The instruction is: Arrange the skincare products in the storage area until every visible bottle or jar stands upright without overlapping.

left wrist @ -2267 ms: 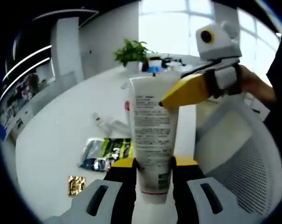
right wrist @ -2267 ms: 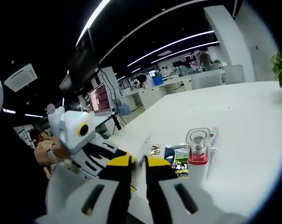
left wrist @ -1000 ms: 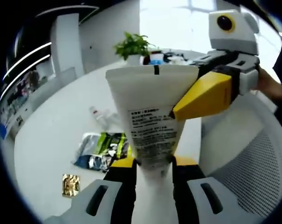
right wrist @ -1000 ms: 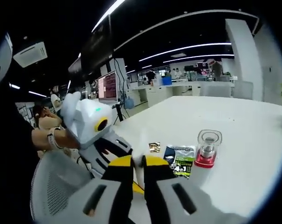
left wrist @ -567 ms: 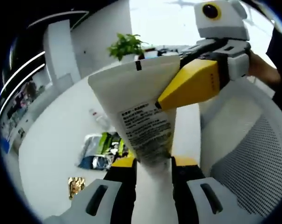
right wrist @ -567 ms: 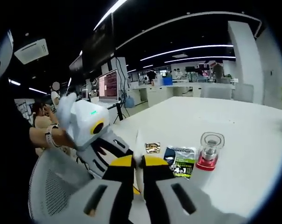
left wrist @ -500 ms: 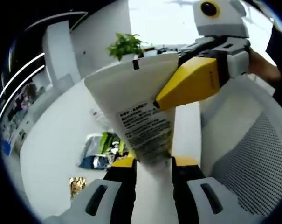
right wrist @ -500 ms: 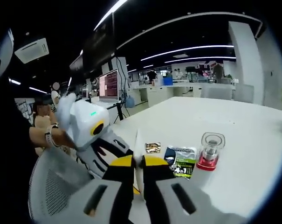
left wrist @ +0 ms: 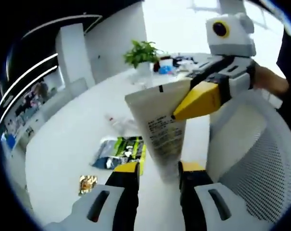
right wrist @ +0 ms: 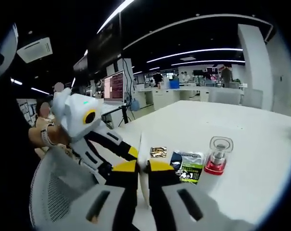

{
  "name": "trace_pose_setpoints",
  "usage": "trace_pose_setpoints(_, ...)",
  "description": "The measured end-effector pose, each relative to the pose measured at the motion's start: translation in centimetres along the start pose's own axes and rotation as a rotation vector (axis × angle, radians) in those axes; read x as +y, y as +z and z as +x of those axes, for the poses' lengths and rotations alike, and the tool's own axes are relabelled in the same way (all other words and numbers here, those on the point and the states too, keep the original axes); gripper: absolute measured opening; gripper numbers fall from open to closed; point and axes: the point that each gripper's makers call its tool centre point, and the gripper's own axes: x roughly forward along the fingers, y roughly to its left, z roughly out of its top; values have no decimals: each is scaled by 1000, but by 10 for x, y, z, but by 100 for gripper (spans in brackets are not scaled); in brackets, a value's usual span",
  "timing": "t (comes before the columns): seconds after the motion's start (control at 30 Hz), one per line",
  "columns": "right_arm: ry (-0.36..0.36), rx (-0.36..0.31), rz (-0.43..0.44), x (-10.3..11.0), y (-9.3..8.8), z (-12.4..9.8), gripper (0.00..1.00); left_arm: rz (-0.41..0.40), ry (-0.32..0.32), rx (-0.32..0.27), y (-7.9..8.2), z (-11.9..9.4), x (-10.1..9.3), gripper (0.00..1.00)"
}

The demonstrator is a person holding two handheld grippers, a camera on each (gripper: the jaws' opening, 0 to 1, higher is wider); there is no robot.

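A white squeeze tube (left wrist: 160, 126) with small print hangs in the air over the table edge. My right gripper (left wrist: 176, 115) comes in from the right and its yellow jaws are shut on the tube's flat upper end. The tube's lower end sits between the jaws of my left gripper (left wrist: 158, 169), which stand open with a gap on the left side. In the right gripper view the tube (right wrist: 141, 144) shows edge-on as a thin white strip in my right gripper (right wrist: 142, 166), with the left gripper (right wrist: 132, 152) just left of it. A white bottle (right wrist: 213, 162) with a red collar and clear cap is on the table.
A green-and-black sachet (left wrist: 120, 152) and a small gold sachet (left wrist: 88, 183) lie on the white table (left wrist: 58, 154), with a clear bottle (left wrist: 119, 124) lying beyond them. A potted plant (left wrist: 143, 54) stands at the far end. A white mesh chair (left wrist: 253, 163) is at the right.
The left gripper's jaws have spread and no longer pinch the tube. The right gripper has carried the tube a little up and away, so it looks smaller.
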Motion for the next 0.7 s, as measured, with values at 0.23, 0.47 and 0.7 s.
trace_pose_setpoints(0.23,-14,-10,1,-3,-1,0,20,-46,3,-57,7,-8,0,28)
trace_pose_setpoints(0.47,-26,7,13,-8,-6,-5,22,-89,33,-92,11,-14,-2,29)
trace_pose_setpoints(0.7,-30,42,29,-9,-19,-6,22,-81,34,-97,19,-23,-8,29)
